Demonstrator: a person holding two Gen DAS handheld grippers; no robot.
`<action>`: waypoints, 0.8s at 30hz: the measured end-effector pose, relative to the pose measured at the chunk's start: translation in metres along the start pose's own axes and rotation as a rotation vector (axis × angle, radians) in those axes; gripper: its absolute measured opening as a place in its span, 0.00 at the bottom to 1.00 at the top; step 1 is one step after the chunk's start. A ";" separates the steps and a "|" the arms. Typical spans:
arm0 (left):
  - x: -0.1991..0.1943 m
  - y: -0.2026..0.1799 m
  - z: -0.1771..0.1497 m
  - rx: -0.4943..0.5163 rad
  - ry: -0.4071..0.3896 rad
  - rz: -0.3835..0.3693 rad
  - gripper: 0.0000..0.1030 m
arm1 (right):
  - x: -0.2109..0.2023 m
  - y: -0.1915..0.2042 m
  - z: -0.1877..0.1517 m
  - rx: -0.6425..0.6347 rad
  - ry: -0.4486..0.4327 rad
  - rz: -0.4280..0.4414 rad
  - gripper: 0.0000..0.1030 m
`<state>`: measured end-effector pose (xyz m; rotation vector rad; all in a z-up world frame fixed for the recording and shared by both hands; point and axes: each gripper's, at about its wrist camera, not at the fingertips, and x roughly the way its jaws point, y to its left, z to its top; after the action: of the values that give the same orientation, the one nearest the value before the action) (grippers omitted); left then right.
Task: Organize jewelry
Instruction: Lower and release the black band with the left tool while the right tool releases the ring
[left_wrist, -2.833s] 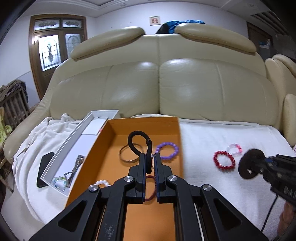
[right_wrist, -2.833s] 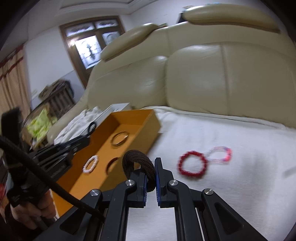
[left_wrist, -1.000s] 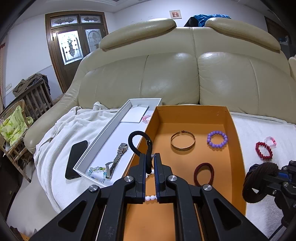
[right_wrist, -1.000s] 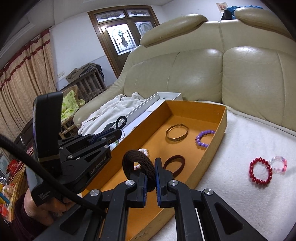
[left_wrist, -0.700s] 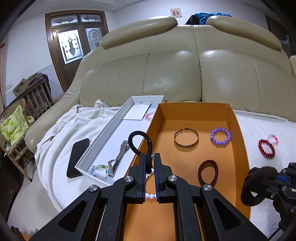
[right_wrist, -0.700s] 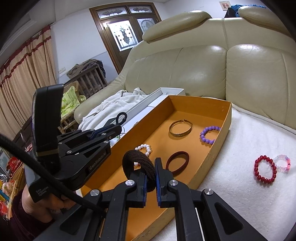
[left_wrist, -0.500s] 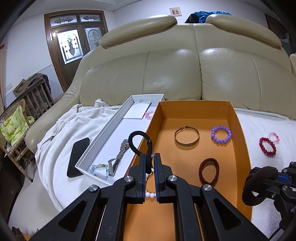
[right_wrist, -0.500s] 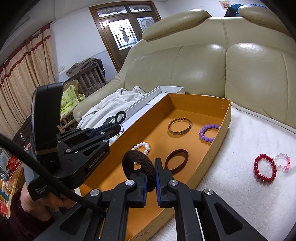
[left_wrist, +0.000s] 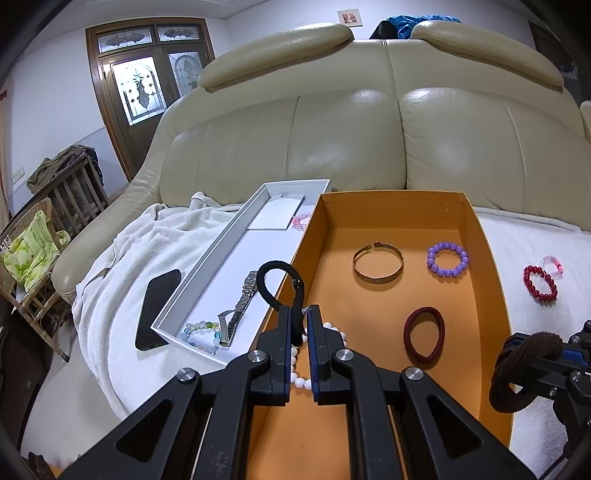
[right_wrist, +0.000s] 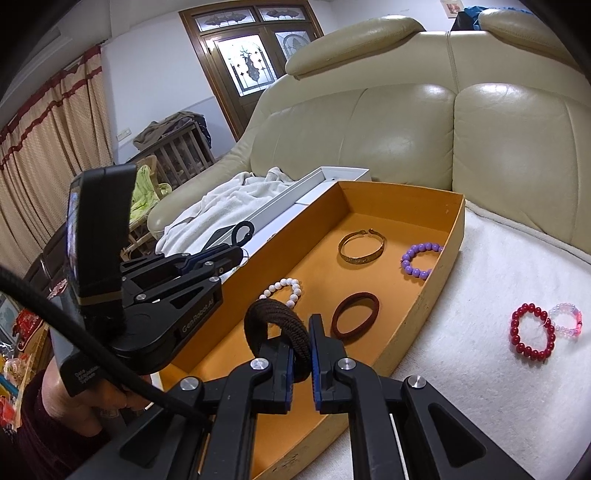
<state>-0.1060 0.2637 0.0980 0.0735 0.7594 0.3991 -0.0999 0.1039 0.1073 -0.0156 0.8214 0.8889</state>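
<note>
Left gripper (left_wrist: 300, 325): we see jaws clamped on thin black hair tie (left_wrist: 275, 282), loop standing up over the seam between both boxes.
Right gripper (right_wrist: 303, 347): jaws clamped on thick brown braided hair tie (right_wrist: 277, 325), over orange box's near right wall.
Orange box (left_wrist: 491, 280): on blanket-covered sofa seat; we count gold bangle (left_wrist: 377, 264) and purple bead bracelet (left_wrist: 447, 259) toward far end, maroon hair tie (left_wrist: 423, 336) mid-right, white bead bracelet (right_wrist: 283, 291) near left wall.
White box (left_wrist: 199, 275): touching orange box's left wall; holds metal watch (left_wrist: 240, 306), pale glass-bead bracelet (left_wrist: 201, 330).
Loose: red bead bracelet (left_wrist: 540, 282) and pink bracelet (left_wrist: 553, 263), touching, on blanket right of orange box.
Phone (left_wrist: 157, 308): on blanket left of white box.
</note>
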 end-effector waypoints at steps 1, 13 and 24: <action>0.000 0.000 0.000 0.000 0.002 0.001 0.08 | 0.001 0.000 0.000 -0.002 0.002 0.000 0.08; 0.012 -0.002 -0.007 0.025 0.057 0.016 0.08 | 0.007 0.003 -0.005 -0.011 0.025 -0.004 0.08; 0.029 -0.013 -0.016 0.065 0.163 0.007 0.22 | 0.012 -0.004 -0.010 0.011 0.069 -0.014 0.11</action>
<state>-0.0937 0.2610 0.0650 0.1051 0.9333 0.3903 -0.0994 0.1060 0.0917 -0.0427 0.8891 0.8743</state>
